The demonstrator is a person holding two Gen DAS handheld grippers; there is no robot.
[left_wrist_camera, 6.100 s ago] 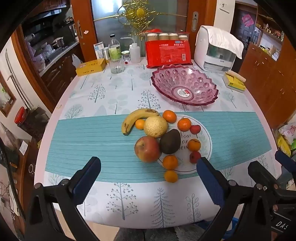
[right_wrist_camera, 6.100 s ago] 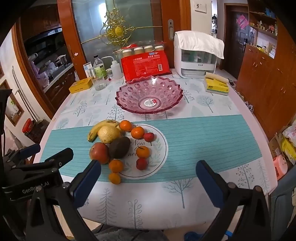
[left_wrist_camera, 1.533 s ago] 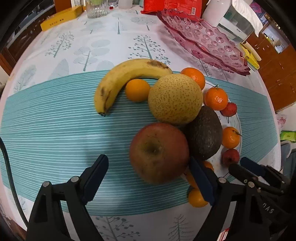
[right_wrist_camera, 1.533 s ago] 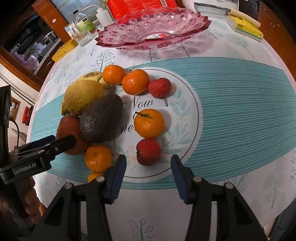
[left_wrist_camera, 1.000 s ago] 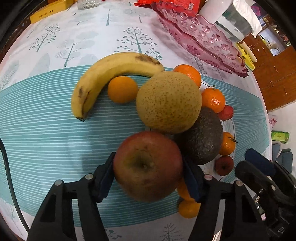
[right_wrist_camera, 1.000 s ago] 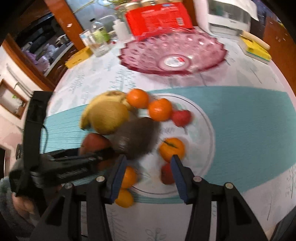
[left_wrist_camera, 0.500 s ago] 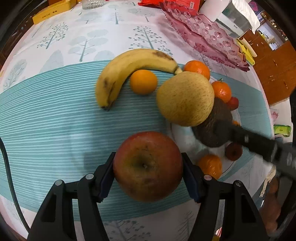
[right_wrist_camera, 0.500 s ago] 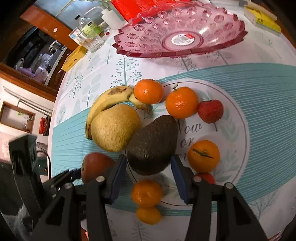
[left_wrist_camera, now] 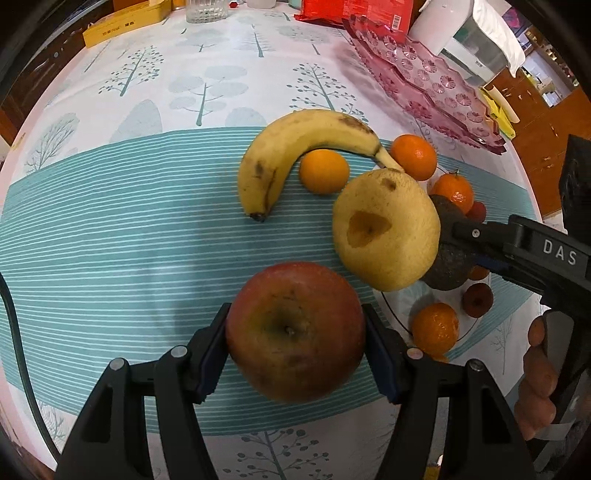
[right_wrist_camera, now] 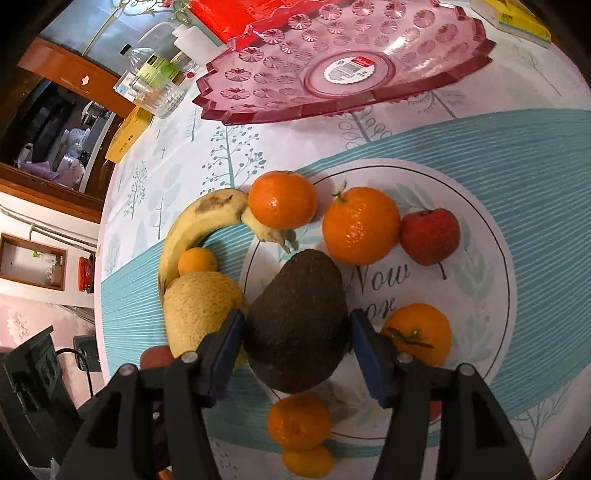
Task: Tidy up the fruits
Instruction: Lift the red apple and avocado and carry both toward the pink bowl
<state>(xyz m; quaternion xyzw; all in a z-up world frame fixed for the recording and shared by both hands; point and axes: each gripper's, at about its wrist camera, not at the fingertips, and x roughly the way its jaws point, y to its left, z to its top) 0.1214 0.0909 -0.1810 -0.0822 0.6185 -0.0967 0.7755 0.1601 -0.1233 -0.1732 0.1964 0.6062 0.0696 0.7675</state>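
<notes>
My left gripper (left_wrist_camera: 295,350) is shut on a red apple (left_wrist_camera: 294,349), held just above the teal runner. My right gripper (right_wrist_camera: 295,343) has both pads against a dark avocado (right_wrist_camera: 297,325) that lies on the white printed plate (right_wrist_camera: 491,251); it also shows in the left wrist view (left_wrist_camera: 448,258) with the right gripper on it. A yellow pear (left_wrist_camera: 386,229) leans on the avocado. A banana (left_wrist_camera: 295,147), several mandarins (right_wrist_camera: 360,225) and small red fruits (right_wrist_camera: 430,236) lie around. The pink glass bowl (right_wrist_camera: 332,55) stands empty behind.
A glass (right_wrist_camera: 160,96), a bottle (right_wrist_camera: 147,62), a yellow box (left_wrist_camera: 125,22) and a red package (left_wrist_camera: 354,14) stand at the table's far side. A white appliance (left_wrist_camera: 476,33) and yellow pads (right_wrist_camera: 521,14) are beyond the bowl.
My left gripper closed on the apple and drew it away from the pile. My right gripper moved in and closed around the avocado; the pear has shifted slightly.
</notes>
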